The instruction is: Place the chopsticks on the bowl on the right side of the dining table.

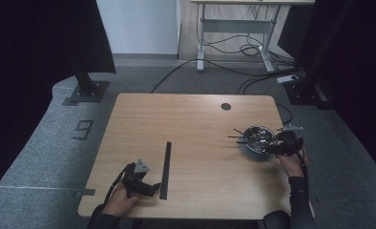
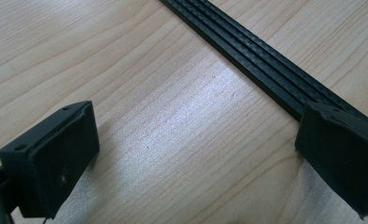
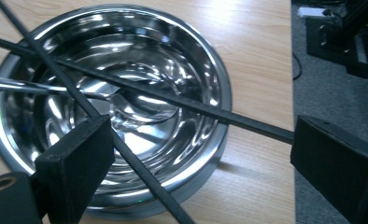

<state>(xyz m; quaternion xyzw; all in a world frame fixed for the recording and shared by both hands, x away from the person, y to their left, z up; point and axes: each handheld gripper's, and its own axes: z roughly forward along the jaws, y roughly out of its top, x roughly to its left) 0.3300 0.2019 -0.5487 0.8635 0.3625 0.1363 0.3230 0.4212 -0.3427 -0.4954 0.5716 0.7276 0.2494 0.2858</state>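
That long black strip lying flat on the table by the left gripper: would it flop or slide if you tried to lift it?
The black strip looks flat, thin and dead straight, so probably stiff and light. It lies flush on the smooth wooden table, so it may slide before the left gripper, jaws open beside it, gets under an edge. Its ridged top might help grip.

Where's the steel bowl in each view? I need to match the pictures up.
High view: the steel bowl sits at the table's right side, just ahead of the right gripper.
Left gripper view: I see wood and a black strip.
Right gripper view: bowl centre-left, thin black sticks across it.
Shared landmark: the light wooden tabletop.
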